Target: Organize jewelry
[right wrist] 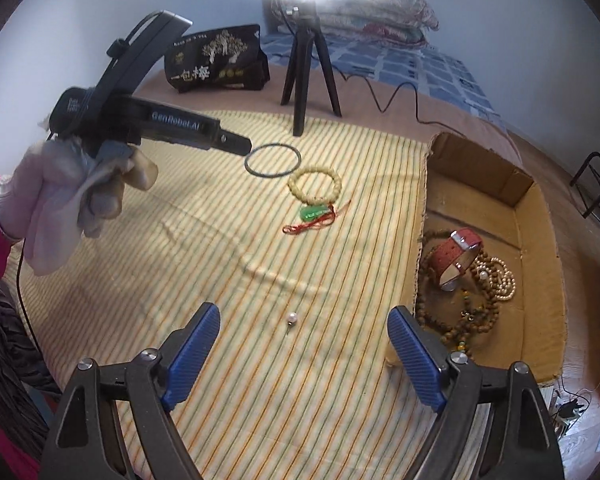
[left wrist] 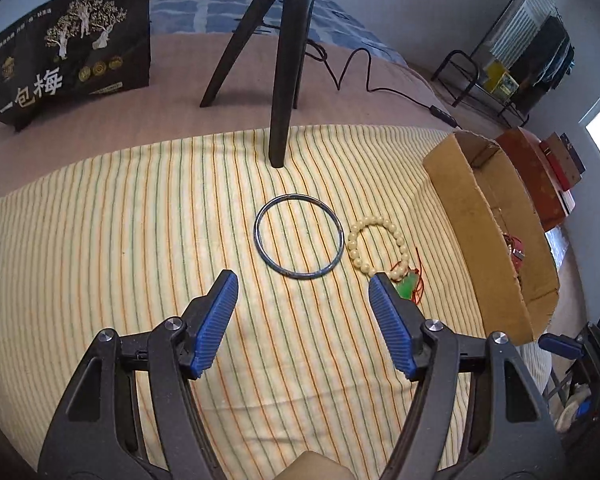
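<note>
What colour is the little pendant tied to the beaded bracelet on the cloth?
Bright green, on a red cord. The pendant shows best in the right wrist view, beside the cream beaded bracelet.

— What lies out on the striped cloth?
— A thin dark bangle [left wrist: 299, 236] flat, a cream bead bracelet [left wrist: 374, 246] just beside it, a green pendant on red cord [right wrist: 313, 213] at the bracelet's edge, and one small pearl [right wrist: 291, 318] well apart.
— And the cardboard box [right wrist: 540, 208]?
— It is open-topped and holds a red strap watch [right wrist: 456, 254], brown bead strands [right wrist: 452, 320] and a pale pearl string [right wrist: 502, 280], heaped together.
</note>
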Action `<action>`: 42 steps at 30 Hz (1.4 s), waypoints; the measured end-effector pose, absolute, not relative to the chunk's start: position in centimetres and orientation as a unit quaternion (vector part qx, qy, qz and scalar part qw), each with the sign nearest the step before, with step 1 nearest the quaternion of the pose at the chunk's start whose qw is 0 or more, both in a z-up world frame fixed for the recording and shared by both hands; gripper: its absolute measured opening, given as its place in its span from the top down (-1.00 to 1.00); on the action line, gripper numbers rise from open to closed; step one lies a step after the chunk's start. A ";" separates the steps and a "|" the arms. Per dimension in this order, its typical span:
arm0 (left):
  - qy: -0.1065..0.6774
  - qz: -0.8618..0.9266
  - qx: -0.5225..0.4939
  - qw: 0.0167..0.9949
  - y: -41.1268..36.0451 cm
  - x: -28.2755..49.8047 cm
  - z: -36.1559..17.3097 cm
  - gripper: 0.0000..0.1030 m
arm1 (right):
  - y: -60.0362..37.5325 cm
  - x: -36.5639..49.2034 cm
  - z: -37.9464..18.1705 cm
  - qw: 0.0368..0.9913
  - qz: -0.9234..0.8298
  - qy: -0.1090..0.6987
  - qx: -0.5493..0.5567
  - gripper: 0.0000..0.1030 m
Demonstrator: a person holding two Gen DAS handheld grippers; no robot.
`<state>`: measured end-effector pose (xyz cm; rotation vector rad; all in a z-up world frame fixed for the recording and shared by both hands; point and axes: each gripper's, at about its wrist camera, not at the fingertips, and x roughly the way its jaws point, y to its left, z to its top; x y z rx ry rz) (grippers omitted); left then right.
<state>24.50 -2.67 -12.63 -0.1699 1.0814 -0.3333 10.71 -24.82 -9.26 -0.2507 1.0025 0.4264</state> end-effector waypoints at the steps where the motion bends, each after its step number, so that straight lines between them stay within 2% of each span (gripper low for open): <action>1: 0.512 -0.160 -0.077 0.840 -2.8 24.6 -12.8 -0.36 | -24.8 10.8 -9.6 0.846 0.203 0.479 -0.119 -0.69; 17: 0.483 -0.181 0.100 0.851 -7.6 25.3 -15.8 -0.36 | -24.5 11.5 -10.9 0.833 0.214 0.497 -0.116 -0.69; 24: 0.481 -0.180 0.104 0.851 -7.7 26.6 -16.7 -0.37 | -24.6 12.0 -11.3 0.829 0.213 0.506 -0.110 -0.61; 32: 0.475 -0.190 0.095 0.854 -7.4 27.5 -17.0 -0.48 | -23.7 11.8 -12.0 0.822 0.218 0.511 -0.126 -0.52; 35: 0.474 -0.199 0.085 0.854 -7.1 27.7 -17.1 -0.48 | -23.5 11.9 -12.5 0.817 0.218 0.516 -0.133 -0.38; 42: 0.473 -0.212 0.074 0.852 -6.7 27.8 -17.1 -0.48 | -23.3 12.4 -13.5 0.811 0.214 0.527 -0.137 -0.28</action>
